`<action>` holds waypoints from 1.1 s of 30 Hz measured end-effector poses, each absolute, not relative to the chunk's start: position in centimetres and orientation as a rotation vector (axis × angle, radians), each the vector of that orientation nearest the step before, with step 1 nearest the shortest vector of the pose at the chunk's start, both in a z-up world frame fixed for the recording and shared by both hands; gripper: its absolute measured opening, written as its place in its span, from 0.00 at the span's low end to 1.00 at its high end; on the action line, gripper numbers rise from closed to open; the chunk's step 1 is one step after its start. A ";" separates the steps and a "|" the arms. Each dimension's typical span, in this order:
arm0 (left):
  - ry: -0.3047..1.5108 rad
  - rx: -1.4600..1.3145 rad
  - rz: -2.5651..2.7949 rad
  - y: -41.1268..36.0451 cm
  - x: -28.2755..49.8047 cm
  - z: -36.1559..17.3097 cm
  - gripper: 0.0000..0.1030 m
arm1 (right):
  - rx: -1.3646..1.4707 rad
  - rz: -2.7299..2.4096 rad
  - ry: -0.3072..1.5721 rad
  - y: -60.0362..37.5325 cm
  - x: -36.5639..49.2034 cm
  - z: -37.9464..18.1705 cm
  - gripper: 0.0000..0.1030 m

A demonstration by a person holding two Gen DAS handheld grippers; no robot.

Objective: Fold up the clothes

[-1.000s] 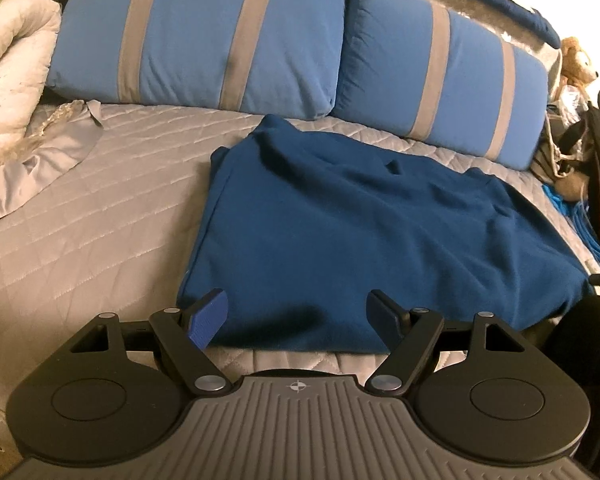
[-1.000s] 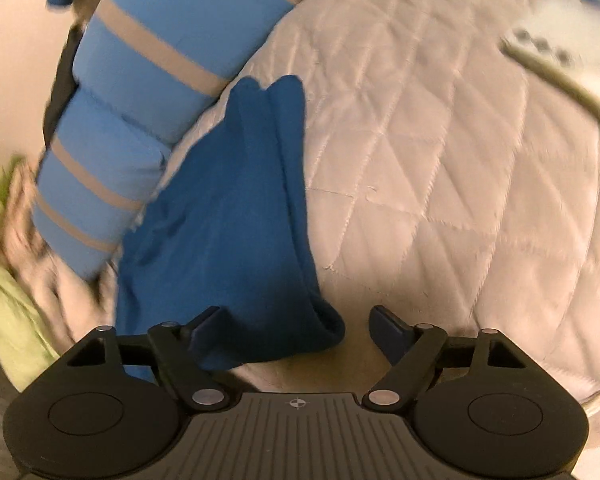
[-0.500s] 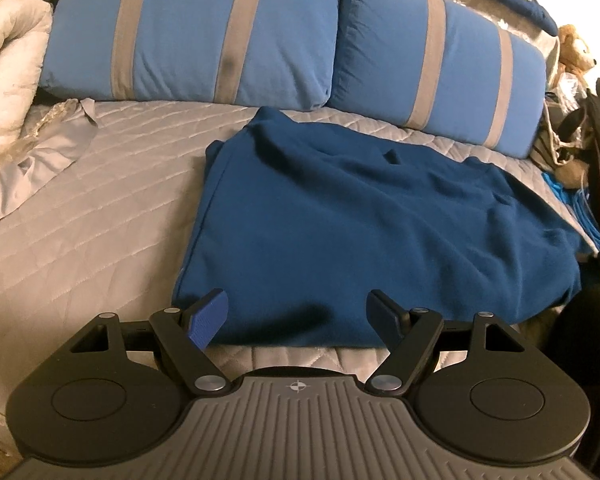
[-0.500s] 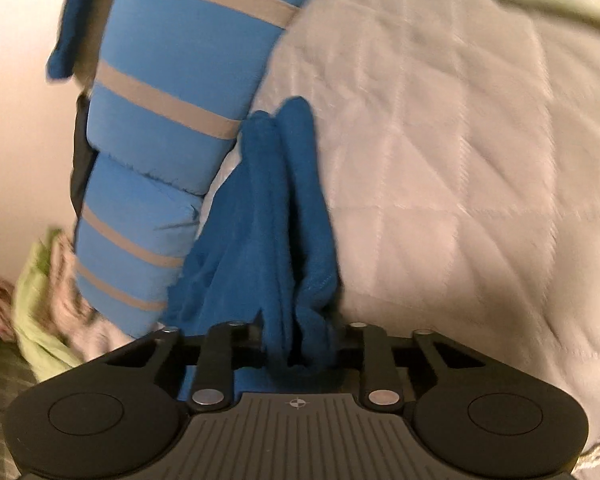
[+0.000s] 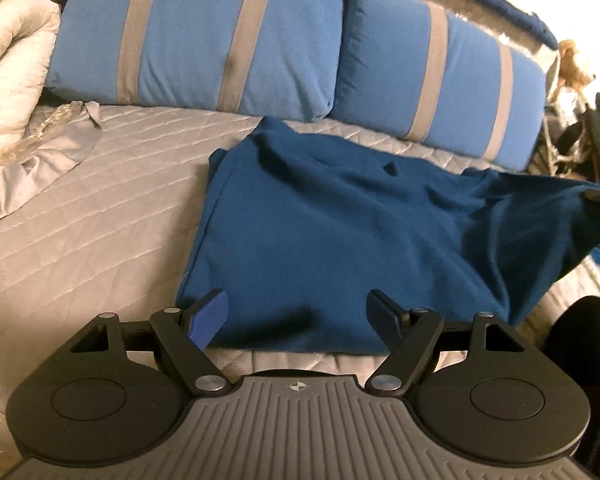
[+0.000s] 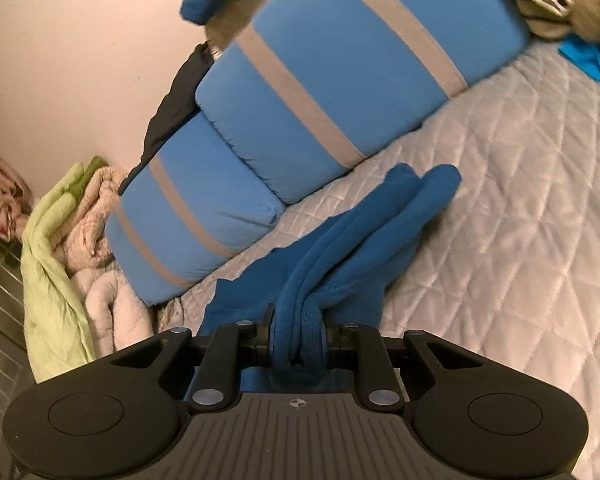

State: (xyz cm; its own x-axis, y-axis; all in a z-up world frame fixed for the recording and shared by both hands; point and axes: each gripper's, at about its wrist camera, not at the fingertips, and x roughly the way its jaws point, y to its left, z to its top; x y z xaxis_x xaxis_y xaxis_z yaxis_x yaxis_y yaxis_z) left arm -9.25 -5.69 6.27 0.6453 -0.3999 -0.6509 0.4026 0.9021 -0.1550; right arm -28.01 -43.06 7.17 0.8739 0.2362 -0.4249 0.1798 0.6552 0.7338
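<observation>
Garment (image 6: 340, 248) bunched in right tool (image 6: 298, 344), left tool (image 5: 296, 312) spread above hem

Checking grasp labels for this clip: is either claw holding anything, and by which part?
The right claw is shut on the dark blue garment, pinching a bunched edge at its right end, lifted off the bed. The left claw is open and holds nothing.

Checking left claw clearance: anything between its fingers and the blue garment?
Left wrist view: nothing. The left claw is open, and only the blue garment and a strip of grey quilt show between its fingers.
</observation>
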 end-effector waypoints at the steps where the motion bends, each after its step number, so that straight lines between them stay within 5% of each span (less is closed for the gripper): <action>1: 0.738 -0.002 -0.467 -5.6 -9.3 6.4 0.74 | 0.845 0.028 0.528 -42.6 -27.6 7.6 0.21; 18: 0.726 -0.023 -0.381 0.4 -10.6 7.5 0.74 | 0.211 0.125 0.566 -20.8 -13.9 16.7 0.19; 27: 0.795 -0.074 -0.252 4.5 -12.1 6.6 0.74 | -0.118 0.357 0.760 -3.6 -8.2 5.9 0.20; 33: 0.837 -0.100 -0.241 5.3 -12.0 5.5 0.74 | -0.149 0.358 0.762 -3.2 -10.7 6.4 0.19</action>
